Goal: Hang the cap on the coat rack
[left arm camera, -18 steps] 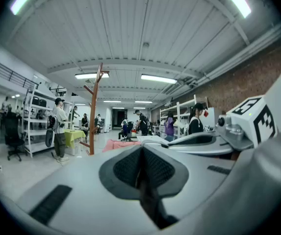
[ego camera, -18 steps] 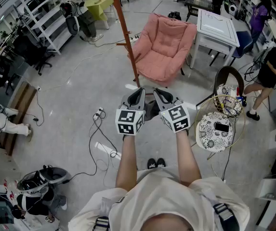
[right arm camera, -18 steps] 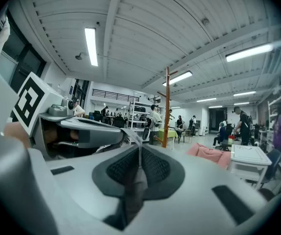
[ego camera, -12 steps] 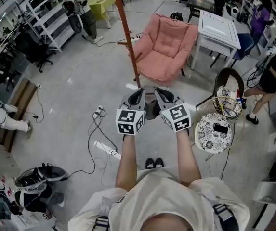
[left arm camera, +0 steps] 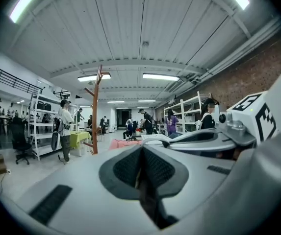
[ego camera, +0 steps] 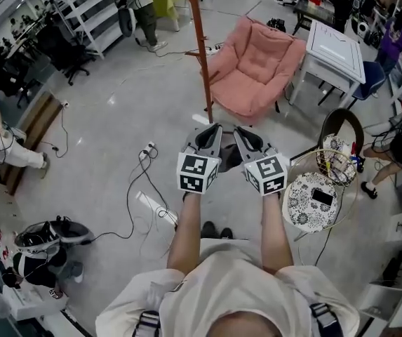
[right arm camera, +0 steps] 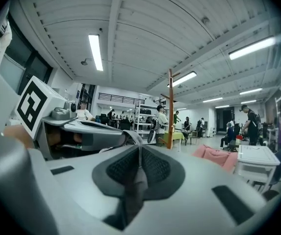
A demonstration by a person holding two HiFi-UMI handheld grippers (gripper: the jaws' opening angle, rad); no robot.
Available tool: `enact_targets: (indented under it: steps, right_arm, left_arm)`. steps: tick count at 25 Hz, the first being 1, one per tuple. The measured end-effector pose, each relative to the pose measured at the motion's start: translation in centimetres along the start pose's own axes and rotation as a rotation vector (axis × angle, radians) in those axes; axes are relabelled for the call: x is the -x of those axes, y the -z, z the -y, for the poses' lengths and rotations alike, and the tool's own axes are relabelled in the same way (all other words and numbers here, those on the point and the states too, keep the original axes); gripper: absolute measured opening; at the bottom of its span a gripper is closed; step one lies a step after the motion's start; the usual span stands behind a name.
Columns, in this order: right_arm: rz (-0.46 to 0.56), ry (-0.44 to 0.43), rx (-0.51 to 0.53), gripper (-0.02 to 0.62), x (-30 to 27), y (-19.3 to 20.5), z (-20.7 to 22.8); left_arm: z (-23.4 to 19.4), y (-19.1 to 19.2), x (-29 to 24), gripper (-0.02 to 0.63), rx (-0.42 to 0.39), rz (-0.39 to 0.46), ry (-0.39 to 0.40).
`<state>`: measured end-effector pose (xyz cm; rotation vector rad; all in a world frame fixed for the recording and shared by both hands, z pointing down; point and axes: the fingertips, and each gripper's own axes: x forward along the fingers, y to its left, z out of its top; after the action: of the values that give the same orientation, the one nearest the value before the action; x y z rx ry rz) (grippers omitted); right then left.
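A dark grey cap (ego camera: 227, 160) hangs between my two grippers, which I hold side by side at chest height. My left gripper (ego camera: 211, 133) is shut, and a dark strip of the cap's fabric (left arm camera: 147, 195) is pinched between its pads. My right gripper (ego camera: 244, 135) is likewise shut on a grey fold of the cap (right arm camera: 133, 190). The coat rack (ego camera: 202, 48) is a tall orange-brown wooden pole with angled pegs, standing on the floor ahead of the grippers. It rises left of centre in the left gripper view (left arm camera: 95, 111) and right of centre in the right gripper view (right arm camera: 170, 106).
A pink armchair (ego camera: 257, 65) stands just right of the rack, with a white table (ego camera: 335, 44) beyond it. To my right is a round wire side table (ego camera: 311, 195). Cables and a power strip (ego camera: 155, 209) lie on the floor at left. People and white shelves (ego camera: 88, 12) stand further back.
The rack, the armchair and the table have slid down and to the right in the head view as I came nearer. Both grippers stay side by side, shut on the cap.
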<state>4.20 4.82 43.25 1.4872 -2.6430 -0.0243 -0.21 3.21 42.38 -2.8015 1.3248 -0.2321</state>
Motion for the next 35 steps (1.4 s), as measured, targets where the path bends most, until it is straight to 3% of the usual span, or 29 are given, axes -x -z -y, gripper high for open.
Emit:
enact_targets:
  steps: [12, 35]
  right_arm:
    - [0.021, -0.007, -0.009, 0.018, -3.3, -0.1, 2.5]
    - [-0.007, 0.006, -0.03, 0.018, -19.0, -1.9, 7.2]
  left_arm:
    - [-2.4, 0.0, -3.6, 0.012, -0.012, -0.002, 0.006]
    - [-15.7, -0.6, -13.0, 0.012, 0.031, -0.015, 0.045]
